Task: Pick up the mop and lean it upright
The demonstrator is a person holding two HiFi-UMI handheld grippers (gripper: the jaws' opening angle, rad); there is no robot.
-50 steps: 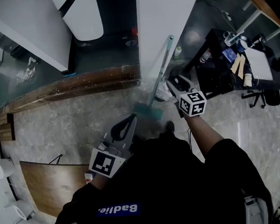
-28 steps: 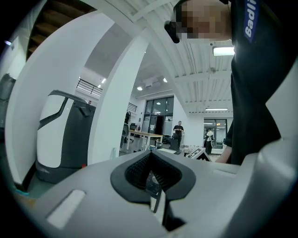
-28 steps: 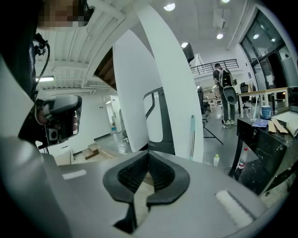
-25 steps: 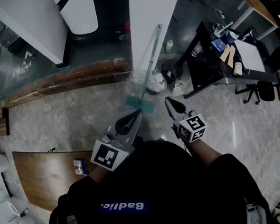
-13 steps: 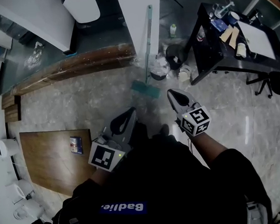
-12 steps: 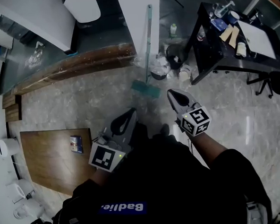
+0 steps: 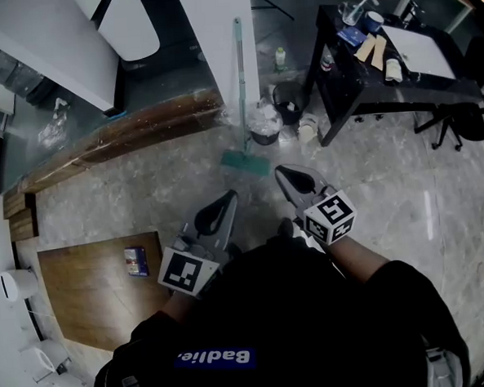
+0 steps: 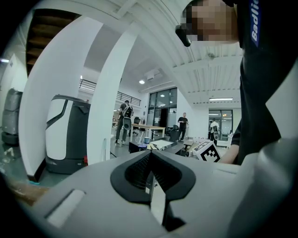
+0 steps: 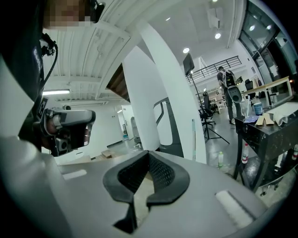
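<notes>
The mop leans upright against the white pillar (image 7: 216,35). Its pale handle (image 7: 240,82) runs up the pillar and its teal head (image 7: 245,162) rests on the stone floor. In the right gripper view the handle (image 9: 193,138) shows as a thin pole against that pillar. My left gripper (image 7: 230,196) is shut and empty, a short way in front of the mop head and to its left. My right gripper (image 7: 280,171) is shut with nothing in it, just right of the mop head and apart from it. Both pairs of jaws meet at the tips (image 8: 150,153) (image 9: 148,153).
A bin with a white bag (image 7: 264,123) and a dark bucket (image 7: 288,101) stand beside the mop. A black table (image 7: 359,100) with clutter and an office chair (image 7: 458,122) are at the right. A wooden board (image 7: 85,296) with a small box (image 7: 135,260) lies left. A white-and-grey machine (image 7: 126,28) stands behind the pillar.
My right gripper was up at the mop handle two seconds ago; both grippers have since drawn back from it. The mop stays leaning on the pillar, now farther off.
</notes>
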